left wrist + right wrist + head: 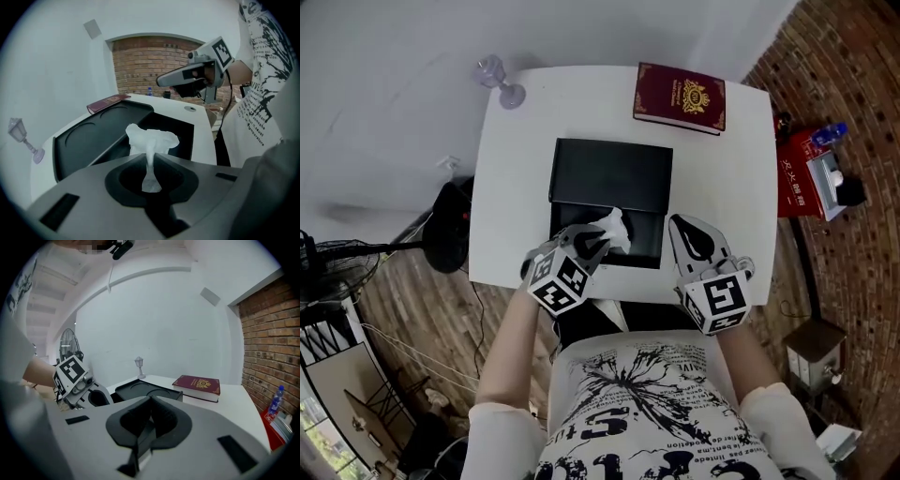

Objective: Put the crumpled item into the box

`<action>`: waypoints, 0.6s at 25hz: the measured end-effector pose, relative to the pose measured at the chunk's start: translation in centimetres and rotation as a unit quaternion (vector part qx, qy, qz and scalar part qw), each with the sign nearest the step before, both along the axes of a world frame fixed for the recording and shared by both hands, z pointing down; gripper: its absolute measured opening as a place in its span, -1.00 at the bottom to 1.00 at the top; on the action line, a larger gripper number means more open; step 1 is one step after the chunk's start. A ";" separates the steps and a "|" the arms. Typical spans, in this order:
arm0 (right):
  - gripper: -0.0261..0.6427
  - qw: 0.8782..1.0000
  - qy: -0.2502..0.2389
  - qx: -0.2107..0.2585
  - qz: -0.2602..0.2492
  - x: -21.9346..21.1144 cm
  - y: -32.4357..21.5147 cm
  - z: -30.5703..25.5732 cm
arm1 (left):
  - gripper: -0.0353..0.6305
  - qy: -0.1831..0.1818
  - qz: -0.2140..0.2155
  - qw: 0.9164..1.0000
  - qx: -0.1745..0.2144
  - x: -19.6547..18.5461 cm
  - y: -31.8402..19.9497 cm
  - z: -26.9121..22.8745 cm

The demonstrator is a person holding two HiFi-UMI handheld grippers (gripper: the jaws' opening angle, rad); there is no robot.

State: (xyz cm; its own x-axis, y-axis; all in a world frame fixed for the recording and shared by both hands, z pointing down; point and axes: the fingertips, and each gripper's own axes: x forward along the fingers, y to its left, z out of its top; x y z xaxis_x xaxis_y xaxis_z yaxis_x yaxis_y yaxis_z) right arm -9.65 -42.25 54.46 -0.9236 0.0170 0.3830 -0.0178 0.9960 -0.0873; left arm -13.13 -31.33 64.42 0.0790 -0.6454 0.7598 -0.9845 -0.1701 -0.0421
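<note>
Jaws of left gripper [598, 240] tight on crumpled tissue [616, 228] over box [643, 240]; right gripper's [682, 224] together.

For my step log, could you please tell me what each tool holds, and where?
Left tool pinches the crumpled white tissue by its narrow twisted end; right tool holds nothing.

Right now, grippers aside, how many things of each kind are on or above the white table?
Black box with lid: 1
Maroon book: 1
Small lantern figurine: 1
Crumpled white tissue: 1
Total: 4
</note>
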 end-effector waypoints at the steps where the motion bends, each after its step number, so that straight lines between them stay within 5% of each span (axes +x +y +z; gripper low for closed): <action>1: -0.88 1.000 0.001 -0.001 0.001 0.1 -0.3 0.1 | -0.72 -0.003 0.016 1.000 -0.010 0.2 -0.2 0.4; 6: -0.88 1.000 0.007 -0.002 0.010 0.7 -1.4 0.8 | -0.72 -0.014 0.053 0.997 -0.049 0.9 -1.0 2.3; 15: -0.88 1.000 0.005 -0.001 0.018 0.5 -1.6 0.3 | -0.59 0.025 0.004 0.999 -0.048 0.3 -1.3 2.8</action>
